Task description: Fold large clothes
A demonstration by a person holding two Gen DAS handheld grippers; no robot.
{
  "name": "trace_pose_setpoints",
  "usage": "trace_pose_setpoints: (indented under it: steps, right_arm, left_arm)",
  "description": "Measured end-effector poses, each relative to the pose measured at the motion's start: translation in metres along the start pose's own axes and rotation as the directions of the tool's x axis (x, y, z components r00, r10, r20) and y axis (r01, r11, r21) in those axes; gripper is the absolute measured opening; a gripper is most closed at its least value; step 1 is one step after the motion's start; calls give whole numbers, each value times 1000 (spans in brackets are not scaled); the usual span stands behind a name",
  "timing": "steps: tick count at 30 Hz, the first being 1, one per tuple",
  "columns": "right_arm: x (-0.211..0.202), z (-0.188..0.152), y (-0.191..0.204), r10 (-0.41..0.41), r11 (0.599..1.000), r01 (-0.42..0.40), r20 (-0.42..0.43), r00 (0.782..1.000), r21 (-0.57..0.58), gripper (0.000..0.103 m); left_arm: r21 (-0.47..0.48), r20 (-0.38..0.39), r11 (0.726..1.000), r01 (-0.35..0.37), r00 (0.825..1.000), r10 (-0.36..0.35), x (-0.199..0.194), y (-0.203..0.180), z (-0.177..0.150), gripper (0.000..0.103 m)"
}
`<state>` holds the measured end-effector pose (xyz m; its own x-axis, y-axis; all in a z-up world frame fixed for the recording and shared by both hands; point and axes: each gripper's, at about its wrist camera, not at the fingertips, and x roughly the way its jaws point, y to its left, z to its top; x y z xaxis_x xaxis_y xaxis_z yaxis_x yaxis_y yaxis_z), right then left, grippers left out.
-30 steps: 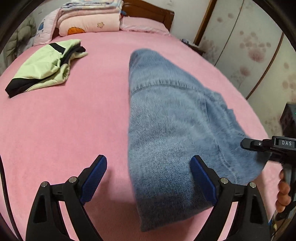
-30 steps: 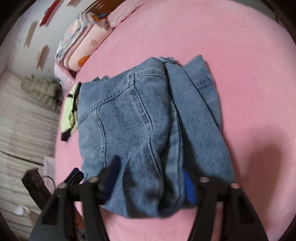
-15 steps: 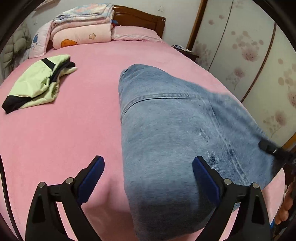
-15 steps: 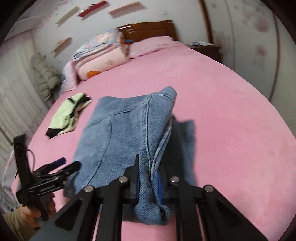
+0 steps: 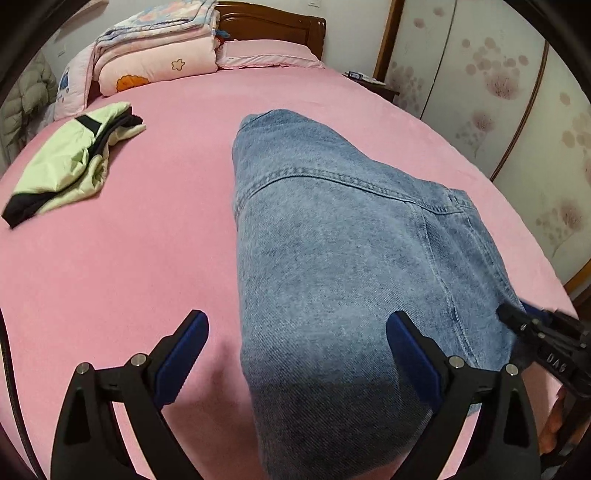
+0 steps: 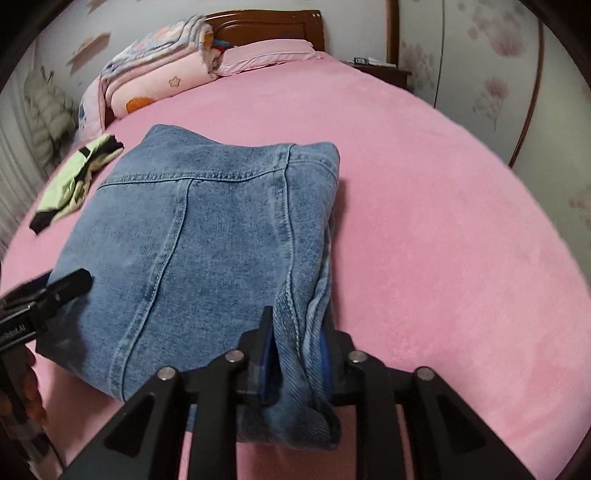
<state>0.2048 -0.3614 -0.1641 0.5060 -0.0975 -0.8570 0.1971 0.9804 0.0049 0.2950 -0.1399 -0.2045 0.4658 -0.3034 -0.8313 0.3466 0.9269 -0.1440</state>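
A folded blue denim garment [image 5: 351, 240] [image 6: 221, 229] lies on the pink bed [image 5: 129, 258]. My left gripper [image 5: 297, 321] stands wide open over the garment's near left edge, one finger above the denim and the other above the bare sheet, gripping nothing. At the garment's near right edge my right gripper [image 6: 295, 332] has the thick folded hem between its pads, which touch it while the jaws are opening. The right gripper [image 5: 517, 317] shows at the right of the left wrist view, and the left gripper [image 6: 81, 280] at the left of the right wrist view.
A crumpled green and black garment [image 5: 70, 166] [image 6: 74, 177] lies at the far left of the bed. Folded quilts [image 5: 155, 55] and a pillow [image 5: 266, 53] sit by the wooden headboard [image 5: 273, 22]. Flowered wardrobe doors [image 5: 498, 92] and a nightstand [image 5: 369, 79] stand on the right.
My right gripper rolled upright and closed on the denim's near edge, then its jaws widened a little. The left gripper stayed open and shifted slightly along the garment.
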Motion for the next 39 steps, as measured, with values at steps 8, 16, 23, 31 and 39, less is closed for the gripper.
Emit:
trace_pose_setpoints:
  steps: [8,16,23,31,39]
  right_arm:
    - [-56,34,16,25,997,-14,160,987,-74,34]
    - [-8,89,49,246,969,-241,122,962,-48,34]
    - [72,116,42,164,986,-165,11,986,11,22]
    - [98,105,6,69,997,-69,-5,998,32,0]
    - [100,108,12,60,998,-60,-23,998,20,0]
  left_arm:
    - [27,84,1000,2,996,-4,-36,5,42,97]
    - [-1,96,994,106,990,-105,-2,-7,99,94]
    - [-32,0,995,95,995,-95,61,-10,120,83]
    - [-47,-59,999,8,998,-11,90,-8,120,76]
    - [-12,-47,1000,-23,999,22,84,-12,116,76]
